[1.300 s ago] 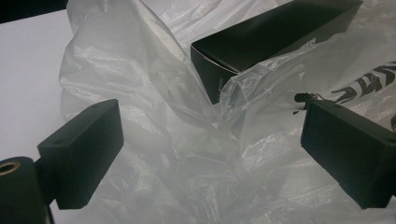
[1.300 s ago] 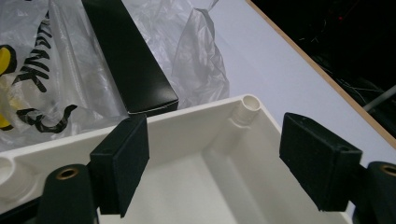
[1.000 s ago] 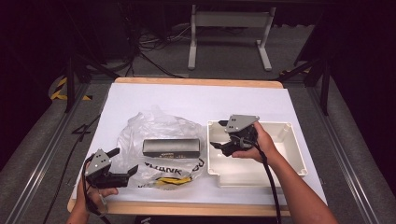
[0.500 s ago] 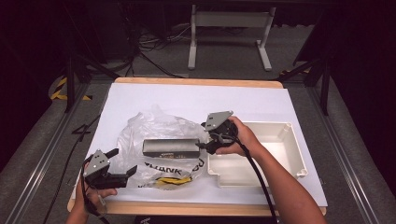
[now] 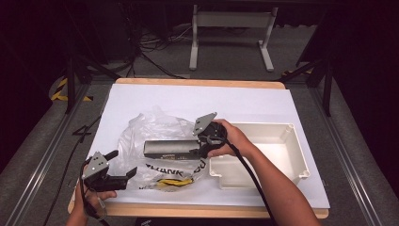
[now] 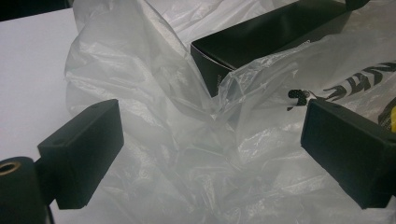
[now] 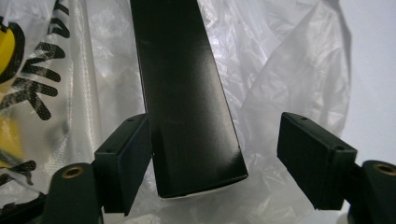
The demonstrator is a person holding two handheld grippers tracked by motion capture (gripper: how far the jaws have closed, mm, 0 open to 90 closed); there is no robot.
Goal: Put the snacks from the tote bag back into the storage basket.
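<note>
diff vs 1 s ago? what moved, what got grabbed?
The right gripper moved left from above the white tray to the near end of the dark box on the plastic bag. Its jaws straddle that end, open, nothing gripped yet. The left gripper stayed open at the bag's edge; box, bag and tray kept their places.
</note>
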